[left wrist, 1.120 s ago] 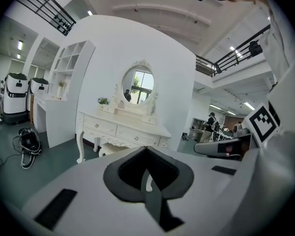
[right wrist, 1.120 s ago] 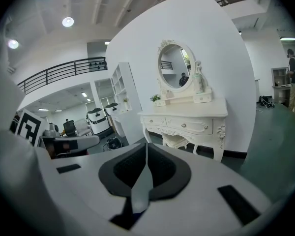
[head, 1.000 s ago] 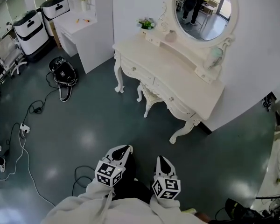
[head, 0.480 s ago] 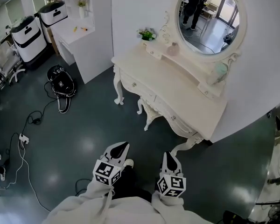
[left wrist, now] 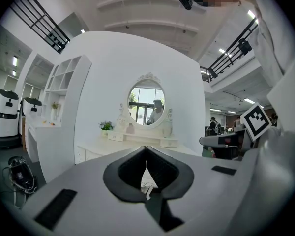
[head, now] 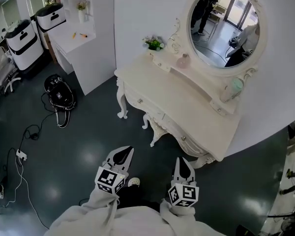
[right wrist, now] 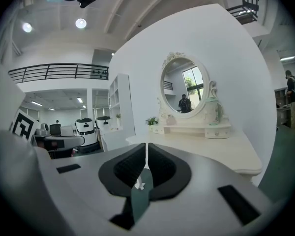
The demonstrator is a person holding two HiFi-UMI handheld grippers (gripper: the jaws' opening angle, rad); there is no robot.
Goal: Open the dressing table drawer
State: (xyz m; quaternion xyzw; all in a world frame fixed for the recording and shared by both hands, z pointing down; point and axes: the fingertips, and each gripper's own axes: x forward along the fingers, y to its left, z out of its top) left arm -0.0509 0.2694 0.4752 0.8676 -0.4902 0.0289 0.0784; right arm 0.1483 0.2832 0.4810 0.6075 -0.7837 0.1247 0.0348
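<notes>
The cream dressing table [head: 196, 109] stands against the white wall under an oval mirror [head: 221, 26]. Its front holds drawers with small knobs [head: 140, 101], and all of them look closed. My left gripper [head: 131, 149] hovers over the dark floor, short of the table's front and apart from it, with its jaws shut on nothing. My right gripper [head: 180, 158] is beside it, close to the table's right leg, and is also shut and empty. In the left gripper view the closed jaws [left wrist: 146, 147] point at the table [left wrist: 118, 149]. The right gripper [right wrist: 146, 144] faces the tabletop [right wrist: 211, 149].
A stool [head: 155, 126] is tucked under the table. On top stand a small plant [head: 154, 43], a pink vase [head: 183, 60] and a pale green jar [head: 234, 87]. A black bag [head: 56, 93] and cables [head: 24, 146] lie on the floor at the left, near a white desk [head: 83, 53].
Both grippers have moved forward toward the dressing table, which now sits nearer and larger in the head view. Both pairs of jaws have stayed shut.
</notes>
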